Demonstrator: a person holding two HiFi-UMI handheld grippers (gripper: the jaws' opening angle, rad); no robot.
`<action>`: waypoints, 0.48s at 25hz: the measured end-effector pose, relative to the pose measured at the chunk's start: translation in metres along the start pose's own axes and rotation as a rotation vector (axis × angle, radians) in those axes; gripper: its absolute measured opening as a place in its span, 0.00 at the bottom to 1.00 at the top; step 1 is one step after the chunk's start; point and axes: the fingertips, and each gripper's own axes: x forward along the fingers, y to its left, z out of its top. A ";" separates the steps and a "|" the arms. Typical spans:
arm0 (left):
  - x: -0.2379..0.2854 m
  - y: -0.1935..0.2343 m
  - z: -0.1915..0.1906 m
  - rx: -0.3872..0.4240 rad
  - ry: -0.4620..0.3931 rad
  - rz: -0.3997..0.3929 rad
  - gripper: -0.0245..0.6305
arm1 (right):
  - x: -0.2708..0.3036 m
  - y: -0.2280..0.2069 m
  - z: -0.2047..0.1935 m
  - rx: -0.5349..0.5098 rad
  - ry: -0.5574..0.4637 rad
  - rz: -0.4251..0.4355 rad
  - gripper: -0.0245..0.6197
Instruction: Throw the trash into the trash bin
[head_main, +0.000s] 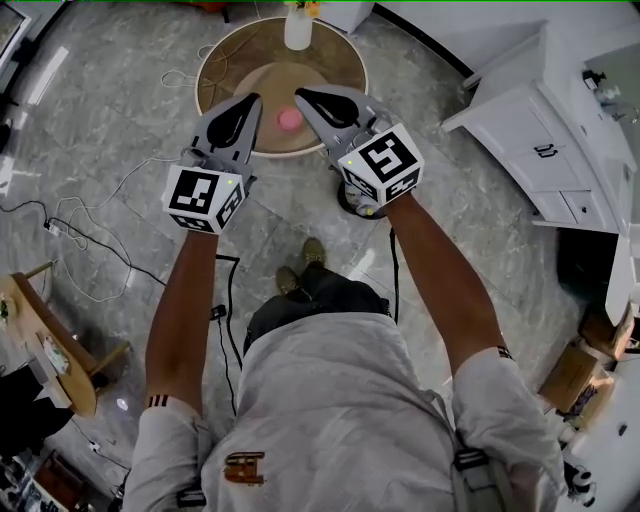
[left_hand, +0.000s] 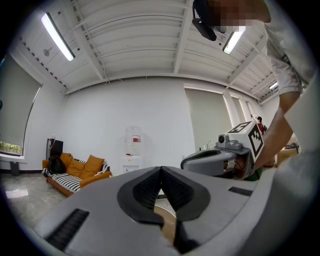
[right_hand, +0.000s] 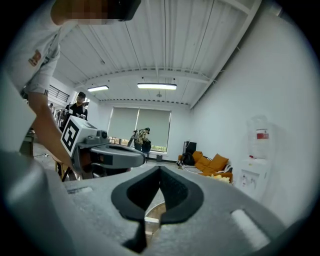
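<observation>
The trash (head_main: 289, 119), a small pink lump, lies on the round wooden worktop (head_main: 225, 60), near the edge closest to me. From the head view it shows in the gap between the tips of my two grippers, touching neither. My left gripper (head_main: 252, 103) is held out in front of me, and its jaws are pressed together at the tips with nothing between them. My right gripper (head_main: 303, 97) is beside it, angled inward toward the left one. Its jaws are also closed tight and empty. A white vase (head_main: 298, 28) with yellow flowers stands at the far side of the worktop, well apart from the trash. Thin cables (head_main: 120, 180) trail across the grey tiled floor (head_main: 100, 120) to my left, and a white cabinet (head_main: 540, 130) stands to my right. Ahead, along the wall, I see an orange sofa (left_hand: 75, 170) and a water dispenser (left_hand: 133, 150).
</observation>
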 end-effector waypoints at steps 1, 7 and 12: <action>0.006 0.003 -0.004 -0.002 0.005 0.008 0.04 | 0.003 -0.004 -0.005 -0.008 0.007 0.011 0.04; 0.035 0.020 -0.031 -0.005 0.037 0.039 0.04 | 0.019 -0.028 -0.036 -0.004 0.038 0.049 0.04; 0.047 0.035 -0.059 -0.018 0.070 0.053 0.04 | 0.033 -0.039 -0.071 0.005 0.097 0.069 0.04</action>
